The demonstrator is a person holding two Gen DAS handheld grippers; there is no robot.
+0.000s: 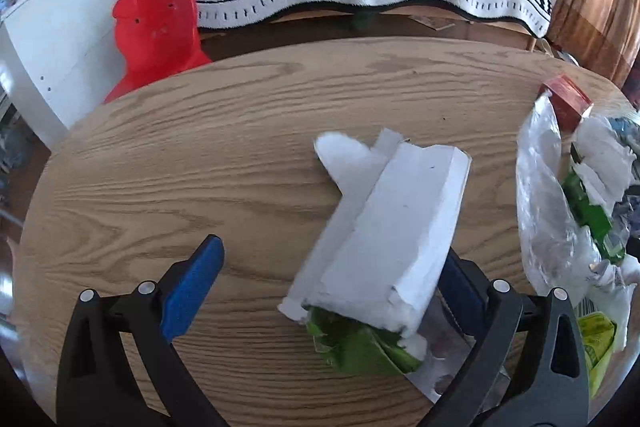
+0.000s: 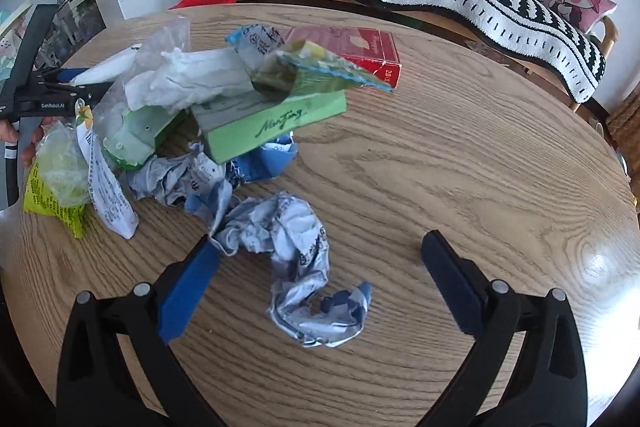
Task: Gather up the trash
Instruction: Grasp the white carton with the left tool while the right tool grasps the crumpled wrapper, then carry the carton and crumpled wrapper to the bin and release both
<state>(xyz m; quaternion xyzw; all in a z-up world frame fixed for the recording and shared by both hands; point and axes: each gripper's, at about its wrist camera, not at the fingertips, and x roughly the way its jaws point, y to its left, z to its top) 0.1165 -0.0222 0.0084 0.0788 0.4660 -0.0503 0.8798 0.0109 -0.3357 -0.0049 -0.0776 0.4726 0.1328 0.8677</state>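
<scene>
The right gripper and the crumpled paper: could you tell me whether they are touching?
Touching. In the right wrist view the open right gripper straddles the crumpled paper, and a paper edge meets the left finger's tip.

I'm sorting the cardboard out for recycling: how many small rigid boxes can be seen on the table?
3: a red box at the far side, a green box in the pile, a torn white box between the left gripper's fingers. Others may be buried.

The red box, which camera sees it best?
The right wrist view. There the red box lies flat on the wooden table behind the trash pile, its top and front edge plain. The left wrist view shows only one end at the far right, partly behind a clear plastic bag.
</scene>
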